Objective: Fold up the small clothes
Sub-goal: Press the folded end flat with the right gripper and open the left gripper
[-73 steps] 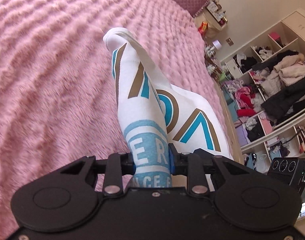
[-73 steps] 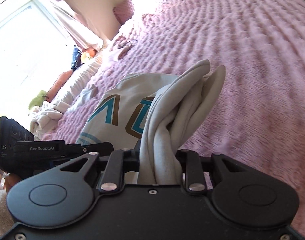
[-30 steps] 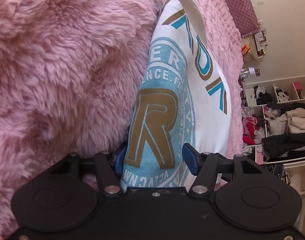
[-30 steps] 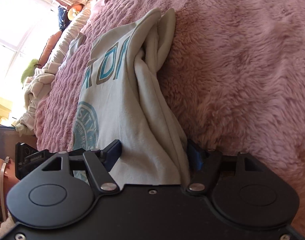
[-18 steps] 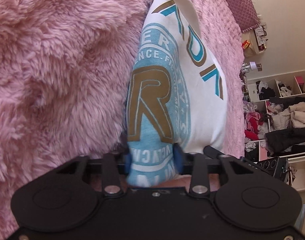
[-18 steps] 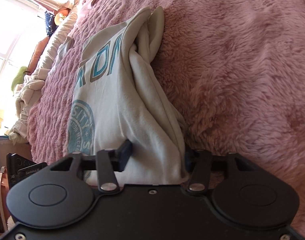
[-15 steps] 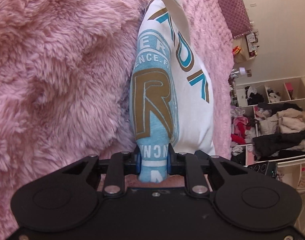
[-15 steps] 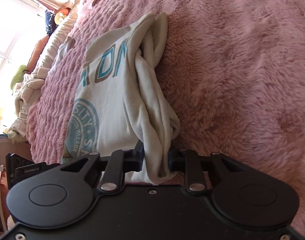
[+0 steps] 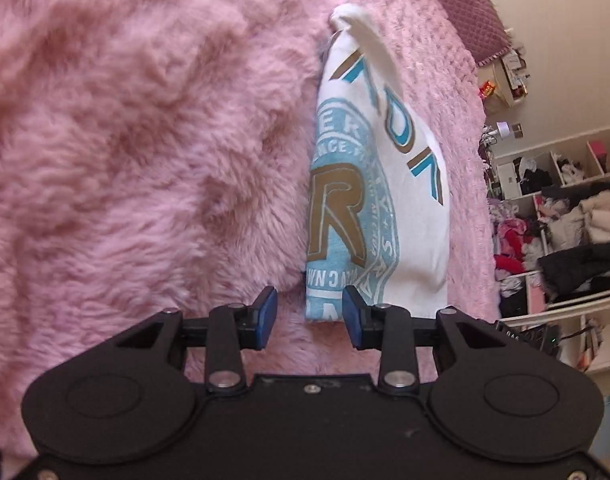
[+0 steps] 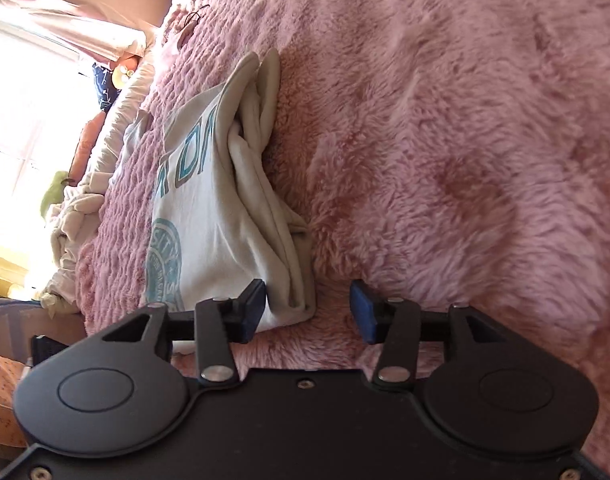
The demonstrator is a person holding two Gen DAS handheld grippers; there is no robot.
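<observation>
Folded white printed T-shirt (image 9: 401, 208) lying flat on the pink plush bedspread (image 9: 145, 140), its long axis running straight away from both grippers toward the far end of the bed. Left gripper (image 9: 309, 317): fingers apart, gripping nothing; the near hem corner of the garment lies just ahead of the gap, against the inner side of the right-hand finger, so the shirt lies ahead and to the right of this tool. Right gripper (image 10: 308, 311): fingers likewise spread and empty; the stacked fold edge (image 10: 281, 220) sits just ahead of the gap, close beside the left-hand finger, with bare bedspread filling the rest. Each gripper stands at one near corner, about equally close. Containers: open wall shelves (image 9: 561, 208) well beyond the bed edge, stuffed with loose clothing; a heap of pale garments (image 10: 71, 216) lies near the window-side edge.
</observation>
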